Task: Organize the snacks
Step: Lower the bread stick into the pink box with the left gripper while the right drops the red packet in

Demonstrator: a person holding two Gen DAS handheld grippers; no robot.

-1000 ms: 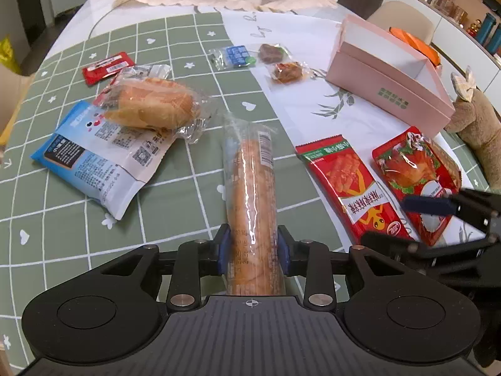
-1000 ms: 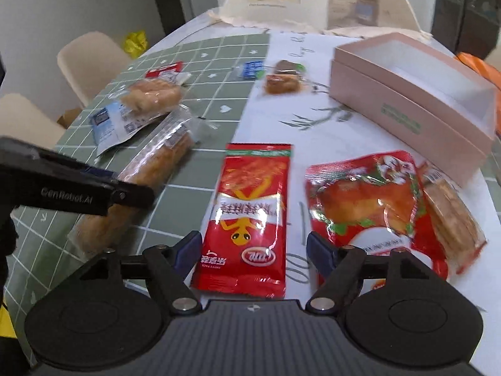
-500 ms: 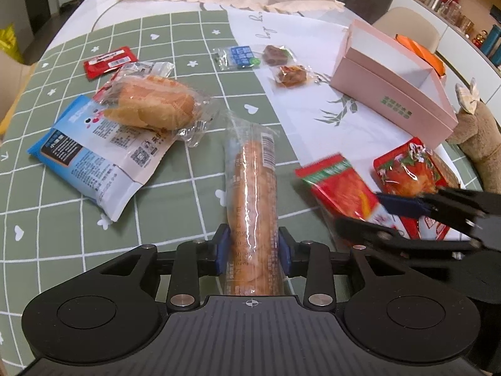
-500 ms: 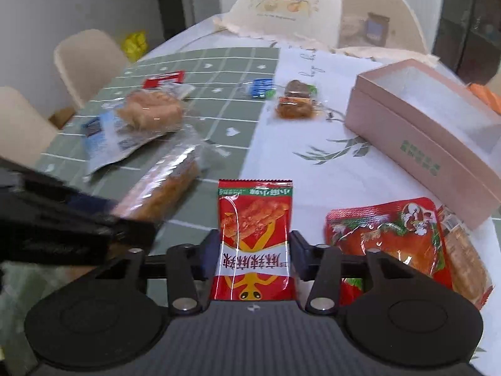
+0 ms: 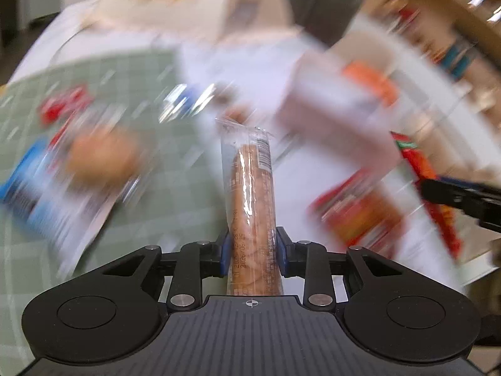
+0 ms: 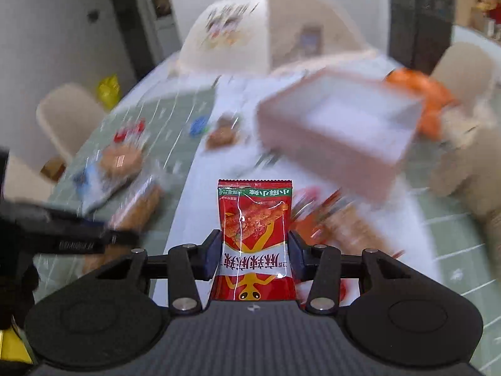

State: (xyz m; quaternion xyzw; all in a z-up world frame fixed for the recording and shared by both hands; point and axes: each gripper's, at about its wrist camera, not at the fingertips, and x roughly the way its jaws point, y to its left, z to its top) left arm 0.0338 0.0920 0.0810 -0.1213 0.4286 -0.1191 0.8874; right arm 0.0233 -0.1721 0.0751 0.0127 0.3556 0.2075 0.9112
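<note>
My left gripper is shut on a long bread stick in a clear wrapper and holds it lifted above the table, pointing forward. My right gripper is shut on a red snack packet and holds it upright in the air; that packet and gripper also show at the right of the left wrist view. The open pink box lies ahead and to the right on the white cloth; it also shows, blurred, in the left wrist view.
The background is motion-blurred. On the green checked cloth lie a wrapped bun, a blue-white packet and small sweets. A red chicken-snack pack lies on the white cloth. A plush toy and chairs flank the table.
Both grippers have risen and swung toward the pink box with their snacks. The right gripper closed on the red packet and lifted it off the table.
</note>
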